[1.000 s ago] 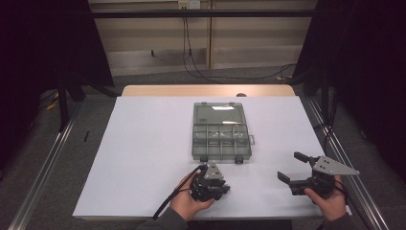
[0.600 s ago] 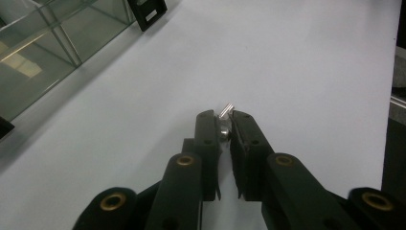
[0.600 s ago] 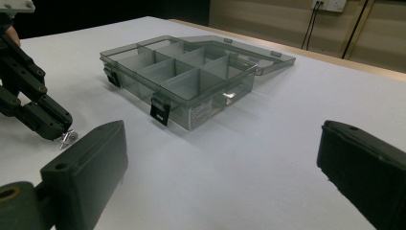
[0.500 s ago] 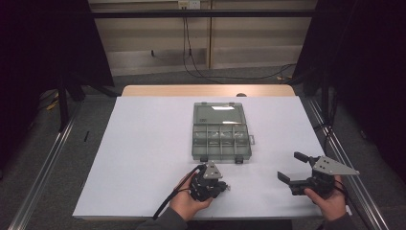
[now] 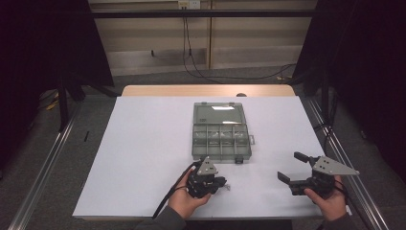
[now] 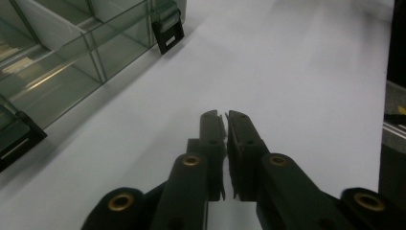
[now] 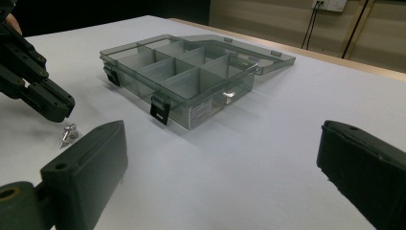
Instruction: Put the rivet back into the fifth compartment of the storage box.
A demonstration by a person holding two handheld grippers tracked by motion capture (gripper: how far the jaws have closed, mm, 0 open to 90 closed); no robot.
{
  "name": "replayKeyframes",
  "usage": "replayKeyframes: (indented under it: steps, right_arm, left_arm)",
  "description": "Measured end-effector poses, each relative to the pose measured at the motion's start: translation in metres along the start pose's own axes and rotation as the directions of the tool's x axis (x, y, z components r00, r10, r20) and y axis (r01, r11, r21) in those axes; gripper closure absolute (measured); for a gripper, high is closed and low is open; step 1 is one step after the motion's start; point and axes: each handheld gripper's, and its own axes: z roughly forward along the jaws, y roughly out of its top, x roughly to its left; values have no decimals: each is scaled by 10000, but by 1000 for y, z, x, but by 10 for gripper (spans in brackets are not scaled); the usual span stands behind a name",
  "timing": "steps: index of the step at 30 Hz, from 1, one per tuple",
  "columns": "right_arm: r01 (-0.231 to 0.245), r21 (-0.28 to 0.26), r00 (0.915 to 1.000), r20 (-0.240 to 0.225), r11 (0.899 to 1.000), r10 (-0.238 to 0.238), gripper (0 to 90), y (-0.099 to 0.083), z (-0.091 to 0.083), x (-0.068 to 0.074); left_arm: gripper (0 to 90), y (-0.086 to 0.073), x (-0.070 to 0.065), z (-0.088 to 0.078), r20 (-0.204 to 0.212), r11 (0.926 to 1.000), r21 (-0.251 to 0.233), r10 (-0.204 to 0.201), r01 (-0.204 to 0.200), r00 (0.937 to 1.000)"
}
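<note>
From the high view we see the left gripper (image 5: 221, 183) held low over the white table (image 5: 143, 158), just in front of the open compartment box (image 5: 221, 141), with small screws (image 5: 228, 187) lying on the sheet right at its tip; the right gripper (image 5: 293, 167) waits well apart toward the table's right edge, jaws spread and empty. The step in hand looks to us like picking one screw off the sheet to drop it into a compartment, so we would keep the tip low and steady and take a single screw rather than the pair. Around the table we note a dark curtain on both sides, a pale wall with cables hanging from an outlet, and metal rails on the grey floor. In the left gripper view the left gripper (image 6: 225, 117) has its jaws nearly together, having just opened a touch, and a thin sliver shows between the tips; we cannot tell whether a screw is caught there. The box (image 6: 91, 57) sits up to the left. In the right gripper view the right gripper (image 7: 218, 158) stands wide and released, the box (image 7: 191, 79) lies open with its lid folded flat behind, and two screws (image 7: 68, 134) rest on the sheet just under the left gripper's closed tip (image 7: 57, 108). We would check that grip before lifting.
</note>
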Motion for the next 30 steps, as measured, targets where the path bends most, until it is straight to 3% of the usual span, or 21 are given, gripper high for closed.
replayKeyframes:
  steps: [1, 3, 7, 14, 19, 21, 27, 30]
  right_arm:
    - [34, -28, 10000, -12, 10000, -34, 26, 0, 0, 0]
    - [46, -45, 10000, -53, 10000, -46, 26, 0, 0, 0]
    - [94, -30, 10000, -34, 10000, -94, 26, 0, 0, 0]
    - [17, 29, 10000, -51, 10000, -17, 26, 0, 0, 0]
    - [53, 25, 10000, -56, 10000, -53, 26, 0, 0, 1]
    - [46, 23, 10000, -64, 10000, -46, 26, 0, 0, 1]
    - [16, 36, 10000, -54, 10000, -16, 26, 0, 0, 1]
    - [85, -13, 10000, -37, 10000, -85, 26, 0, 0, 1]
  left_arm:
    - [808, -1, 0, 2, 27, 9999, -114, 50, -50, 10000]
    - [784, -1, 0, 2, -8, 9999, 93, 60, -60, 10000]
    - [748, -1, 1, 6, 154, 9998, -220, 39, -36, 9999]
    - [727, -4, 0, 12, 317, 9995, 157, 281, -286, 9991]
    - [789, -4, -2, 12, 228, 9993, 254, 263, -269, 9994]
    - [823, -3, -2, 10, 212, 9983, 500, 305, -315, 9993]
    - [831, -3, -4, 8, 31, 9969, 652, 439, -440, 9990]
    - [832, -4, -4, 8, 46, 9990, 327, 300, -301, 9995]
